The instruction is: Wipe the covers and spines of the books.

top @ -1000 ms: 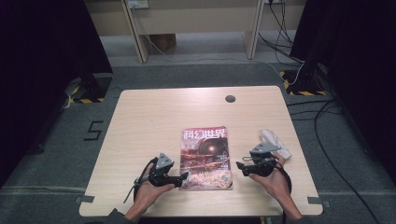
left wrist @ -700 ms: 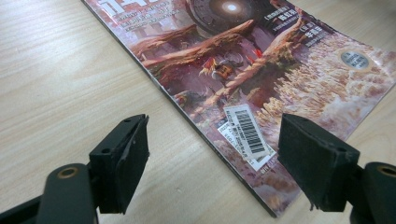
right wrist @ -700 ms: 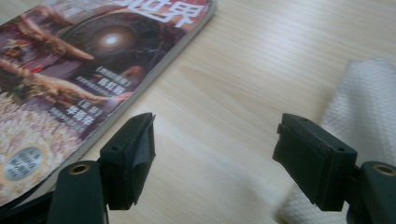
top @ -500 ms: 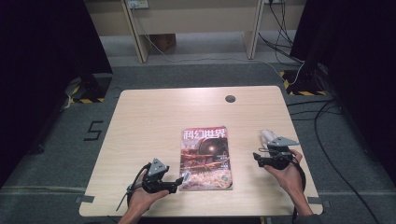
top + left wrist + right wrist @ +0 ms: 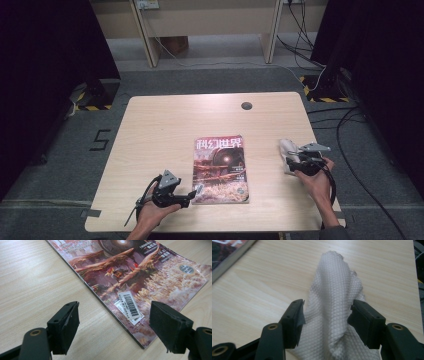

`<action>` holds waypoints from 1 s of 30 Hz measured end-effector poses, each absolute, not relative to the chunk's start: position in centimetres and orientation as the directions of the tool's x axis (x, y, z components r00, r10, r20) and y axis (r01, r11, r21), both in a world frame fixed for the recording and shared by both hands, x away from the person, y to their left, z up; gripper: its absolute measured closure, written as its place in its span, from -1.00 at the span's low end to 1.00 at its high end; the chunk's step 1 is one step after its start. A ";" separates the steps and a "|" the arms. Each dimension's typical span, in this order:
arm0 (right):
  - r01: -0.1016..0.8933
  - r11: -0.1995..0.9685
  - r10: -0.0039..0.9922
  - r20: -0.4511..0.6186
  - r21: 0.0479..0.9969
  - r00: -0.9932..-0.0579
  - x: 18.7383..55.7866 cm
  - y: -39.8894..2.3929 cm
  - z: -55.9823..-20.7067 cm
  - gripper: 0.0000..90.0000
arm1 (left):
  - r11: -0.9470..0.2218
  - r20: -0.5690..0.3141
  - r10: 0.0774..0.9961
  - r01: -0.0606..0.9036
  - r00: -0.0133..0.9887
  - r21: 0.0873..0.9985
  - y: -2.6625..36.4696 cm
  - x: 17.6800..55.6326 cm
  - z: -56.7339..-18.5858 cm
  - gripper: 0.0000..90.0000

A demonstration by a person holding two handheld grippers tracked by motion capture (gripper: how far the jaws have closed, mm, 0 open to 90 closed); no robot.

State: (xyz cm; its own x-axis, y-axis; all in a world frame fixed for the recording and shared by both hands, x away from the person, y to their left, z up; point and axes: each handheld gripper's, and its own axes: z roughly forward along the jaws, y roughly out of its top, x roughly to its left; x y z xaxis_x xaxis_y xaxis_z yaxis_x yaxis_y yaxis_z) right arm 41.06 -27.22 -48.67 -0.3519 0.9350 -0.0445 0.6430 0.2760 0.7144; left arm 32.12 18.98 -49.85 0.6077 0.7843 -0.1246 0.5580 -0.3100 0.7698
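A magazine (image 5: 220, 167) with a reddish cover lies flat at the table's front middle. My left gripper (image 5: 195, 192) rests at its lower left corner. In the left gripper view the left gripper (image 5: 113, 315) stands open, its jaws straddling the magazine's (image 5: 130, 277) spine edge near the barcode without touching it. A white textured cloth (image 5: 286, 149) lies bunched near the right edge. My right gripper (image 5: 292, 162) is at the cloth. Its jaws have just been closing, and in the right gripper view the right gripper (image 5: 327, 312) has a ridge of cloth (image 5: 334, 285) between the pads, not clamped.
The wooden table (image 5: 175, 125) has a round dark grommet (image 5: 246, 105) near its far edge. Black cables (image 5: 350, 125) run over the grey floor to the right. Wooden furniture legs (image 5: 270, 30) stand beyond the table.
My right hand has moved right, away from the magazine, to the white cloth, and its jaws have narrowed around it. The left hand has hardly moved.
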 end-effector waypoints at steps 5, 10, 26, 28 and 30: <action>0.661 0.302 0.924 -0.041 0.687 -0.379 41.7 -27.3 -49.3 0.37 | -0.313 -0.123 0.781 0.555 0.612 0.771 18.9 32.1 -49.9 -0.48; 0.664 0.286 0.920 -0.005 0.691 -0.391 42.2 -27.1 -49.7 0.52 | -0.312 -0.124 0.782 0.555 0.611 0.771 18.9 32.1 -49.9 -0.48; 0.644 0.318 0.893 0.008 0.696 -0.450 44.7 -23.2 -49.8 0.51 | -0.317 -0.123 0.779 0.554 0.615 0.770 18.7 32.1 -50.0 -0.48; 0.643 0.316 0.891 0.015 0.698 -0.453 45.0 -22.9 -49.8 0.51 | -0.320 -0.122 0.778 0.556 0.617 0.768 18.7 32.1 -50.0 -0.48; 0.640 0.316 0.892 0.011 0.701 -0.452 45.1 -22.6 -49.8 0.49 | -0.323 -0.121 0.776 0.554 0.619 0.767 18.7 32.1 -49.9 -0.48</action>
